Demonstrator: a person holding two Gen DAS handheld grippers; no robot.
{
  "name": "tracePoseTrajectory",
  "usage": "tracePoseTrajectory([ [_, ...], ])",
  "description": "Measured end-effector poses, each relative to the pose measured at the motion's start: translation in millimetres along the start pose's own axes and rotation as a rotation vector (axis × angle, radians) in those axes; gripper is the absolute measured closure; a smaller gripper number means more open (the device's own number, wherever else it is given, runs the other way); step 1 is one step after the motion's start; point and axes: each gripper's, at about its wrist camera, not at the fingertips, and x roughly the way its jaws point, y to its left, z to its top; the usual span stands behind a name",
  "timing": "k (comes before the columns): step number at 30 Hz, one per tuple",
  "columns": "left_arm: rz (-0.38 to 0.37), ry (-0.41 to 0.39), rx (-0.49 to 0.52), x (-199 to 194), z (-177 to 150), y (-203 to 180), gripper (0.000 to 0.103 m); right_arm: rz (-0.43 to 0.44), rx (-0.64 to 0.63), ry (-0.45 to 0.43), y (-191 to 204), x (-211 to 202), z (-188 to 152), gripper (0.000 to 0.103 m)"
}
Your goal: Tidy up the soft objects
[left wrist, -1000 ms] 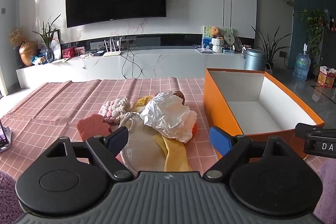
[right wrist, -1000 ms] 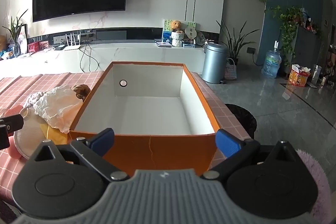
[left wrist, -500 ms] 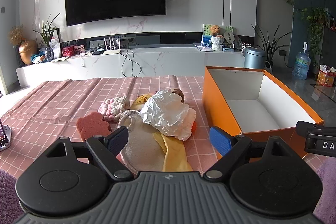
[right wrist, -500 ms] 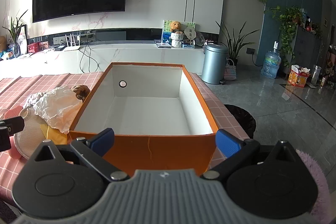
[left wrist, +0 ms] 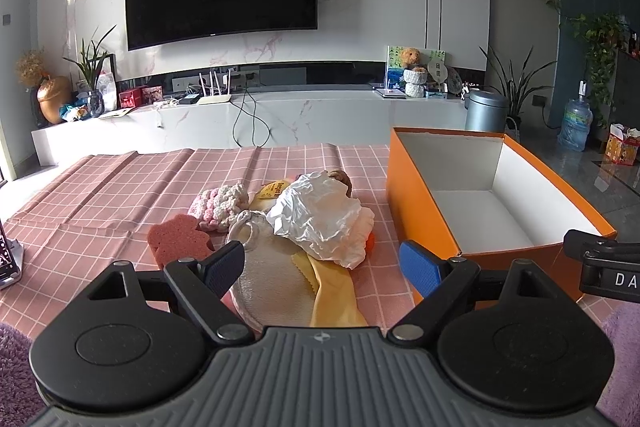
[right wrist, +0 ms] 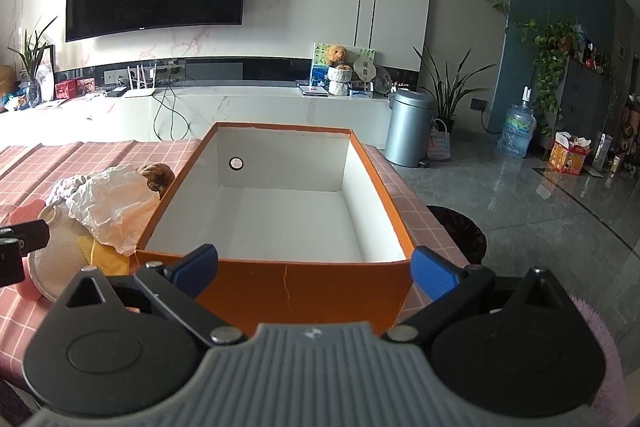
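A heap of soft things lies on the pink checked tablecloth (left wrist: 120, 195): a crumpled white plastic bag (left wrist: 320, 219), a pink-and-white crocheted piece (left wrist: 218, 205), a pink sponge (left wrist: 178, 239), a beige pouch (left wrist: 272, 279) and a yellow cloth (left wrist: 334, 291). My left gripper (left wrist: 322, 265) is open and empty, just in front of the heap. An orange box (right wrist: 288, 287) with a white empty inside stands right of the heap. My right gripper (right wrist: 314, 267) is open and empty at the box's near wall. The bag (right wrist: 112, 205) also shows in the right wrist view.
A white TV bench (left wrist: 280, 115) with a wall TV runs behind the table. A grey bin (right wrist: 408, 131), plants and a water bottle (right wrist: 518, 131) stand on the floor to the right. A dark round stool (right wrist: 460, 231) sits beside the table.
Both grippers have drawn back and up slightly; the heap and the box sit a little lower and farther in view. Nothing on the table has moved.
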Motion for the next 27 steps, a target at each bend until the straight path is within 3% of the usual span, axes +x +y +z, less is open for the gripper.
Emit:
tracePoseTrajectory([
  [27,-0.004,0.001,-0.005,-6.1,3.2,2.7,0.001,-0.004,-0.02,-0.008,1.2,-4.5,0.6,0.002],
])
